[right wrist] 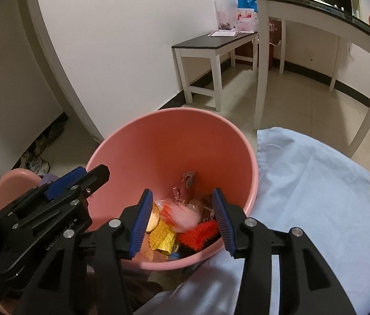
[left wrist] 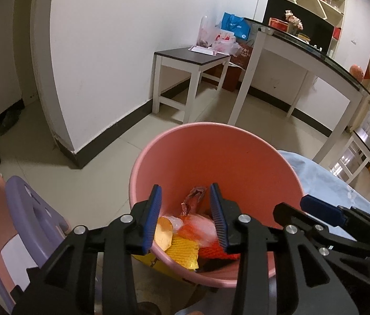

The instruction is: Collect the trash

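While fingers [left wrist: 156, 207] gape, trash [left wrist: 185, 239] below, inside bucket [left wrist: 211, 152]

Both tools are alike. The left gripper [left wrist: 186, 216] is matte black plastic, angular arms branching like a fork, with round silver screws [left wrist: 126, 219] at the joints. Its jaws carry ribbed blue pads [left wrist: 153, 219]. The right gripper [right wrist: 182, 221] has the same blue pads [right wrist: 140, 224] and screws [right wrist: 250, 221]; white lettering [right wrist: 60, 236] runs along one black arm.
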A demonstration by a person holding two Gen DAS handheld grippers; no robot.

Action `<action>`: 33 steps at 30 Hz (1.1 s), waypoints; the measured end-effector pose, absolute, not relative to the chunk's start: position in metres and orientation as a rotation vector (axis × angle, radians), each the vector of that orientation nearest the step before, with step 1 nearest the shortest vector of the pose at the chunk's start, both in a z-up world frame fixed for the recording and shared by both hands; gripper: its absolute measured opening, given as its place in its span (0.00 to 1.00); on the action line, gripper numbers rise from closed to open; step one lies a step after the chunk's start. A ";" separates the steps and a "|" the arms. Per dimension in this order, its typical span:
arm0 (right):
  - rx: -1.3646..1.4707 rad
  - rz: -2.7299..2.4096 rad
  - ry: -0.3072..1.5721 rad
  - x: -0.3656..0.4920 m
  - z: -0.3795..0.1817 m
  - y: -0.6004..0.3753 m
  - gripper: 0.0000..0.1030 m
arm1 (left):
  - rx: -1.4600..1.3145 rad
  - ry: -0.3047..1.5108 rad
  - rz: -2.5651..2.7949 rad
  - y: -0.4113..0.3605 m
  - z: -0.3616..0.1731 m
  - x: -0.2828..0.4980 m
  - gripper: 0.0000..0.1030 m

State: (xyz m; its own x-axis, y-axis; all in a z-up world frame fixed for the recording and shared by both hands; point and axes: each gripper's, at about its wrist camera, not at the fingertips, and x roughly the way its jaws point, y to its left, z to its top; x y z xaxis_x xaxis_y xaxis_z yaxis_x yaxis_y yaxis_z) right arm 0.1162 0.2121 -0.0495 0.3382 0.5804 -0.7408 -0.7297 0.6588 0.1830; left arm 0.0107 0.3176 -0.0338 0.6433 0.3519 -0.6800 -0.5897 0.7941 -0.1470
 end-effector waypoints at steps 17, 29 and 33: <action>-0.217 0.842 0.734 0.081 -0.015 0.162 0.65 | -0.322 0.626 0.538 0.281 -0.002 -0.015 0.37; -0.236 0.788 0.615 0.037 0.009 0.107 0.67 | -0.287 0.597 0.486 0.235 0.017 -0.034 0.37; -0.197 0.786 0.631 0.030 0.012 0.088 0.70 | -0.289 0.589 0.478 0.223 0.020 -0.040 0.37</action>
